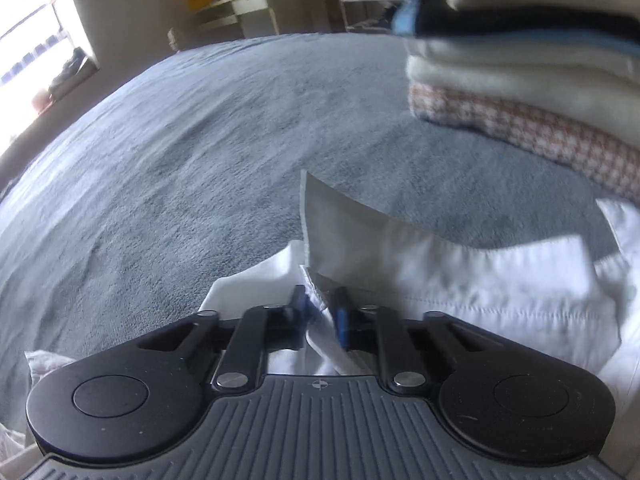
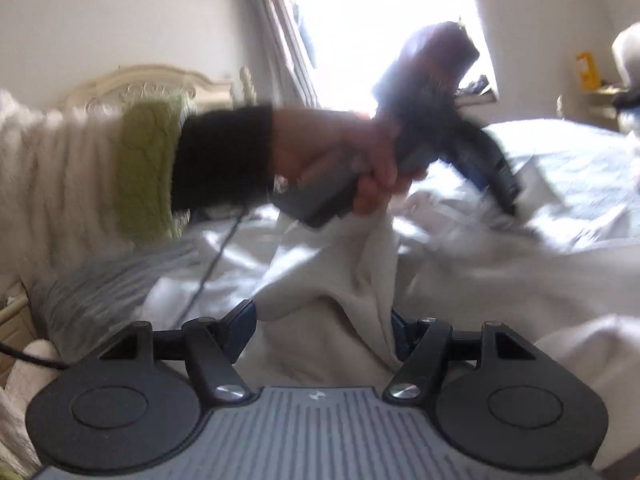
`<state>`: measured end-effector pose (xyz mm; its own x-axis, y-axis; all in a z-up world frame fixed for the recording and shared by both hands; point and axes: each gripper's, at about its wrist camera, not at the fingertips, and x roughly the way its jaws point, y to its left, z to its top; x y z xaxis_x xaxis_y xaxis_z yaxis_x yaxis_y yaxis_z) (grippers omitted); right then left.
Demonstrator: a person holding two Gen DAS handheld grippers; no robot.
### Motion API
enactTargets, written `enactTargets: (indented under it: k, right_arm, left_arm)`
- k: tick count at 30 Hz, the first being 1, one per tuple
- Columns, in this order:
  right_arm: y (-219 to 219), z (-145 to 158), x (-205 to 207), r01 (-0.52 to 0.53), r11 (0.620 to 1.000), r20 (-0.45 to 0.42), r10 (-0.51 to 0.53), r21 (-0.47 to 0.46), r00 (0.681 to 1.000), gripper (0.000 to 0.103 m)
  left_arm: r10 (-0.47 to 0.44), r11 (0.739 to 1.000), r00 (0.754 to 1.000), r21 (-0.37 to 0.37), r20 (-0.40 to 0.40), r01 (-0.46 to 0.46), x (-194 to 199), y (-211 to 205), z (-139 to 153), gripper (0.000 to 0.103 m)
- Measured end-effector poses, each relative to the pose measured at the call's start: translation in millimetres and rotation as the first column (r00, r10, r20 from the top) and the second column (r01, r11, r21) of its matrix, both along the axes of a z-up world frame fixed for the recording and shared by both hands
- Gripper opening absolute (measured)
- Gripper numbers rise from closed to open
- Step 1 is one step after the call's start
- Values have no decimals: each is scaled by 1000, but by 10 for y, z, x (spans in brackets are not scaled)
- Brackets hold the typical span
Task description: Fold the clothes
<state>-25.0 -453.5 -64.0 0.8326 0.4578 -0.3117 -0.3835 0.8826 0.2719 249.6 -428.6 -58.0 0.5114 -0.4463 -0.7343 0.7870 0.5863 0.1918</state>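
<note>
In the left wrist view my left gripper (image 1: 320, 304) is shut on a fold of a white shirt (image 1: 480, 280), right beside its stiff collar (image 1: 340, 216), which stands up from the grey-blue bedspread (image 1: 200, 140). In the right wrist view the white shirt (image 2: 328, 280) lies rumpled across the bed. My right gripper (image 2: 320, 328) is open, fingers wide apart, with a bunched ridge of the fabric between them. A person's hand (image 2: 340, 152) in a black sleeve holds the left gripper (image 2: 508, 196) further out over the cloth, blurred by motion.
A stack of folded clothes (image 1: 520, 80), checked piece at the bottom, sits on the bed to the right of the shirt. A cream headboard (image 2: 148, 84), a green pillow (image 2: 144, 160) and a bright window (image 2: 380, 20) lie beyond. A thin cable (image 2: 212, 264) hangs from the hand.
</note>
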Motion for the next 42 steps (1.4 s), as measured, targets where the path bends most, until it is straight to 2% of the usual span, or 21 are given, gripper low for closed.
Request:
enactTargets:
  k: [2,7,9,13,14,17,21,24,27,28,31,33,36,38,40,42]
  right_arm:
    - [-152,135,-31,53,998,33,-53,25,998,70]
    - [-532,472,-110,179,979,110,-189,94,976,70]
    - [-669,580,119,285,954,30,-289,93,957,70]
    - [-823,561,557,285,936,-104,-269,206,958,67]
    - [-825,513,626,293,933,-133,-270,208,954,64]
    - [-761,307,660,394,909,-240,-356,133,903,58]
    - [-796,90,412,484,873,-332,-441,56,834,56]
    - [-871,101,214,523,852,-369,-477,28,797,57]
    - [-921,198,130,545,838,-364,-503,14,784,58]
    - [-958,274,162,543,839,-358,-493,48,793,58]
    - [-1111,419,264,532,827,-367,-444,184,818,69]
    - [-1227,371,436,529,810,-391,-414,253,822,70]
    - [-1339,237,751,536,789,-489,-355,301,797,71]
    - [-1375,176,949,532,787,-522,-325,313,789,71]
    - [-1394,169,1124,538,789,-548,-321,297,773,72]
    - [-1374,169,1272,535,811,-575,-326,239,751,74]
  left_arm:
    - [9,998,1000,-59,9,-9,6,74,93,2]
    - [16,982,997,-189,79,-1,-156,293,477,2]
    - [32,965,995,-262,93,-7,-239,439,666,2]
    - [71,898,994,-440,88,-25,-411,892,1029,2]
    - [86,877,993,-479,87,-34,-452,1016,1109,2]
    - [150,818,987,-568,52,-94,-512,1415,1277,2]
    - [200,783,980,-605,19,-148,-606,1863,1299,2]
    - [215,767,977,-620,7,-164,-779,2149,1206,2]
    - [231,748,973,-636,-16,-188,-895,2394,1077,2]
    - [237,740,971,-642,-29,-199,-909,2468,1038,2]
    - [247,713,965,-657,-93,-246,-903,2609,897,2]
    - [246,695,962,-670,-122,-262,-889,2655,818,2]
    - [243,676,959,-683,-145,-274,-847,2718,758,2]
    - [237,664,959,-695,-154,-275,-822,2738,747,2]
    - [234,656,960,-705,-151,-271,-818,2759,742,2]
    - [231,650,962,-713,-146,-264,-824,2774,733,2]
